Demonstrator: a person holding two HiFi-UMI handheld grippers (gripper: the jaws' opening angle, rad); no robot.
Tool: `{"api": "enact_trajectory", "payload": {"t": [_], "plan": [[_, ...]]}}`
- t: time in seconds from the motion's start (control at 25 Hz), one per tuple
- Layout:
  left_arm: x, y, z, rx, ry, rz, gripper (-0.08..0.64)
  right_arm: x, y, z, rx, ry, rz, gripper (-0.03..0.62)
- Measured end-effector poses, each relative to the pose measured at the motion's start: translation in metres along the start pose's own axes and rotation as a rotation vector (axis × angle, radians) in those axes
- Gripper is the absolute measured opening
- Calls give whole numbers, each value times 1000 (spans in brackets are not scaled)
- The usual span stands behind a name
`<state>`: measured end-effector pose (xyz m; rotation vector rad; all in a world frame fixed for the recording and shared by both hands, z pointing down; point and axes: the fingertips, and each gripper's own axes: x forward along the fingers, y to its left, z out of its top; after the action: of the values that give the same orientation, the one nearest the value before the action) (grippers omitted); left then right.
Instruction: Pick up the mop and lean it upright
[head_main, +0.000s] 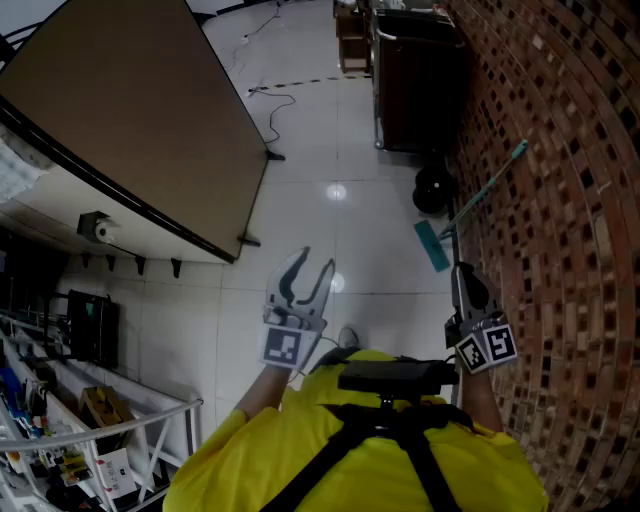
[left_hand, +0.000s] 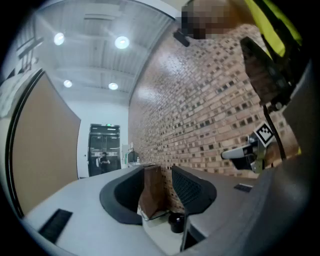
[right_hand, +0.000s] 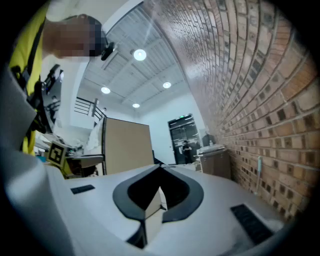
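Note:
The mop leans against the brick wall (head_main: 560, 200) on the right: a thin teal handle (head_main: 490, 185) runs down to a flat teal head (head_main: 432, 246) on the white tiled floor. In the right gripper view the top of the mop handle (right_hand: 258, 170) shows against the bricks. My left gripper (head_main: 310, 275) is raised over the floor, left of the mop, open and empty; its jaws (left_hand: 162, 170) stand apart. My right gripper (head_main: 465, 285) is just in front of the mop head, and its tips (right_hand: 159, 167) meet with nothing between them.
A large brown panel (head_main: 130, 110) on black feet stands at the left. A dark cabinet (head_main: 415, 80) and a black round object (head_main: 432, 188) stand by the wall beyond the mop. Cables (head_main: 275, 100) trail on the floor. Cluttered shelves (head_main: 60, 420) fill the lower left.

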<state>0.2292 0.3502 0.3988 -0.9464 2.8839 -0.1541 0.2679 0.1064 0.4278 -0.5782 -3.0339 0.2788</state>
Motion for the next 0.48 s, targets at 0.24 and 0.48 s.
{"api": "enact_trajectory", "payload": {"t": [0.24, 0.48], "plan": [[53, 65, -24, -61, 23, 17, 0, 86, 4, -2, 60, -18, 11, 5], [145, 86, -62, -101, 68, -26, 3, 142, -68, -19, 75, 33, -36, 5]]}}
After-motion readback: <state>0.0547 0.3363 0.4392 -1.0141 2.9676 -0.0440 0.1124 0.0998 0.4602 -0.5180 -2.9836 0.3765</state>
